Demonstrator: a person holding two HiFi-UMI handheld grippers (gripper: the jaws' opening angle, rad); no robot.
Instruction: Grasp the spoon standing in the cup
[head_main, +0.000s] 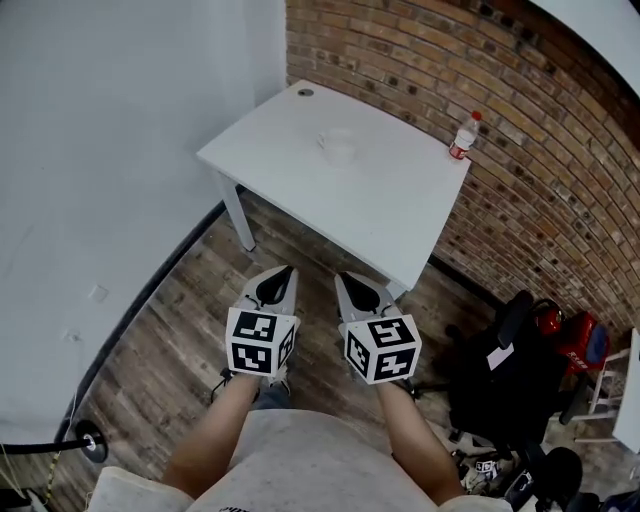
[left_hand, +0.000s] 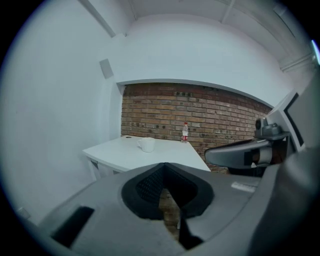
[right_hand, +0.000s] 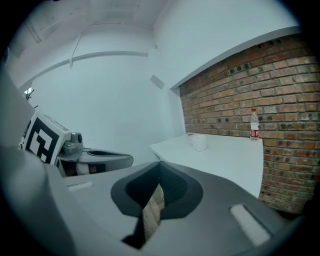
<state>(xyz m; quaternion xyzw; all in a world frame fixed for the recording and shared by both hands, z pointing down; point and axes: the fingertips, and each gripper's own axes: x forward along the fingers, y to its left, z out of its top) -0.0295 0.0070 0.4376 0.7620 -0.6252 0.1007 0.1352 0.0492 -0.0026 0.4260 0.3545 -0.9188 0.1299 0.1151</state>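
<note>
Head view: cup (head_main: 340, 147) faint against white table (head_main: 400, 205), spoon not discernible. Jaws of left gripper (head_main: 284, 274) & right gripper (head_main: 346, 282) pressed together, nothing held.

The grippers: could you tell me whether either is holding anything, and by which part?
Nothing is held: the left gripper and right gripper are both closed and empty, short of the table where the cup stands.

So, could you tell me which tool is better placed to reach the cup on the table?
Right, but only slightly. The left tool and right tool are both shut, empty, over the floor short of the table. In the head view the cup lies more nearly ahead of the right one.
</note>
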